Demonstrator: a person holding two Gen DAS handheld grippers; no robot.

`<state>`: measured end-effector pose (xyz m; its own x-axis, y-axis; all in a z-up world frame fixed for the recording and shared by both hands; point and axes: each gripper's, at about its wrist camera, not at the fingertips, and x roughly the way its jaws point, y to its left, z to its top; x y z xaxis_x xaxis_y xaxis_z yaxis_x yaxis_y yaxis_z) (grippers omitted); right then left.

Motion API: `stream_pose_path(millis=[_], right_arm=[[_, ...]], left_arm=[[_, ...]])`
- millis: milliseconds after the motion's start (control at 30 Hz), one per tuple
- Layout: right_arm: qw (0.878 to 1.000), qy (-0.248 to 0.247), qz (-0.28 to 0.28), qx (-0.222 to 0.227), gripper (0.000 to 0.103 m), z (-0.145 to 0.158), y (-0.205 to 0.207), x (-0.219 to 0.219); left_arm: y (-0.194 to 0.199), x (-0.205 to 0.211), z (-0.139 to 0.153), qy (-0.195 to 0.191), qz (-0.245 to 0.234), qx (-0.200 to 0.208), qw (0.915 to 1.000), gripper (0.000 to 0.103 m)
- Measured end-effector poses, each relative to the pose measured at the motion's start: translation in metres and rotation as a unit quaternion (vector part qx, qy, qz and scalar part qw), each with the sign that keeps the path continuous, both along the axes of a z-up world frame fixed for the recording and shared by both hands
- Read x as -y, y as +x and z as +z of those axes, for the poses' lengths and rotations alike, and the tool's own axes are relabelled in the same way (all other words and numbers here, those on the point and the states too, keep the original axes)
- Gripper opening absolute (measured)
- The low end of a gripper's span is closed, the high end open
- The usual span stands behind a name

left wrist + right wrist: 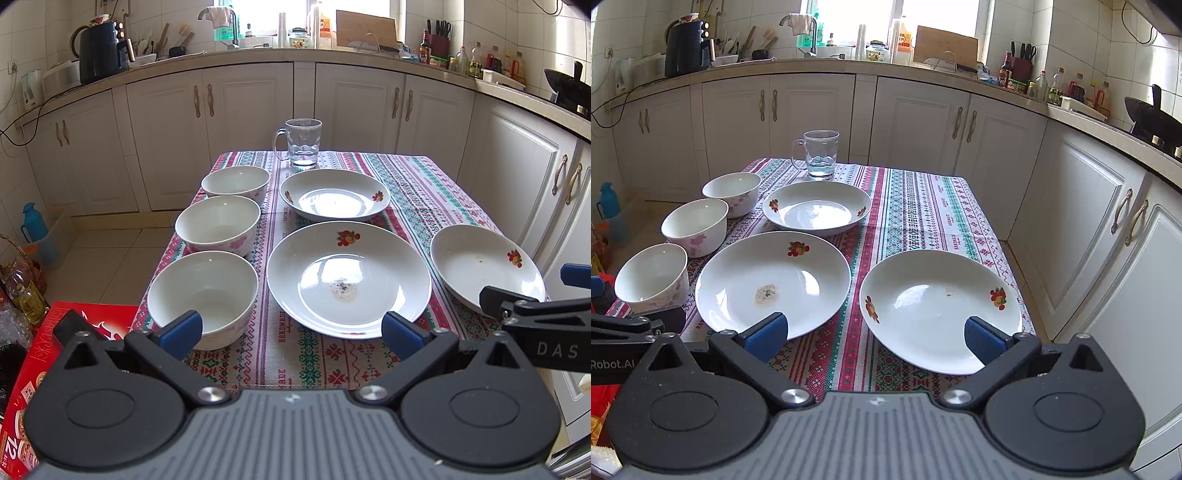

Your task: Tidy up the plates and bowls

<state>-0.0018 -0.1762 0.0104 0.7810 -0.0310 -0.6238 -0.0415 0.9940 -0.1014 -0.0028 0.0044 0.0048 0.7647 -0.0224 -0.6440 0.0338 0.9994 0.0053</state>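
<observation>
Three white bowls with pink flowers line the table's left side: near bowl (pixel 203 291) (pixel 652 277), middle bowl (pixel 218 223) (pixel 696 225), far bowl (pixel 236 182) (pixel 733 192). Three white fruit-print plates lie on the cloth: a large soiled plate (pixel 349 277) (pixel 772 280), a far plate (pixel 334 195) (pixel 816 208) and a right plate (pixel 485 266) (pixel 940 306). My left gripper (pixel 291 332) is open, low at the table's near edge, between the near bowl and the large plate. My right gripper (pixel 875 338) is open, between the large plate and the right plate.
A glass mug (pixel 301 142) (pixel 820 153) with a little water stands at the table's far edge. The striped tablecloth (pixel 916 210) has bare room at the far right. A red box (pixel 22 387) sits low left of the table. White cabinets (pixel 1082 206) ring the kitchen.
</observation>
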Motion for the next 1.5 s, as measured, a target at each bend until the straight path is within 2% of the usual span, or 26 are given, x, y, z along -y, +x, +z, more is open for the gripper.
stream_pose_path(millis=[1000, 1200, 1500], right_arm=[[1.000, 0.000, 0.007, 0.010, 0.103, 0.003, -0.003, 0.000], [1.000, 0.000, 0.016, 0.018, 0.103, 0.007, -0.003, 0.004], [0.998, 0.002, 0.039, 0.041, 0.103, 0.013, 0.003, 0.020]], left_arm=[[0.003, 0.001, 0.001, 0.004, 0.001, -0.001, 1.0000, 0.102], [0.010, 0.005, 0.004, 0.010, -0.018, 0.002, 0.9998, 0.102], [0.027, 0.015, 0.013, 0.017, -0.060, 0.031, 0.9976, 0.102]])
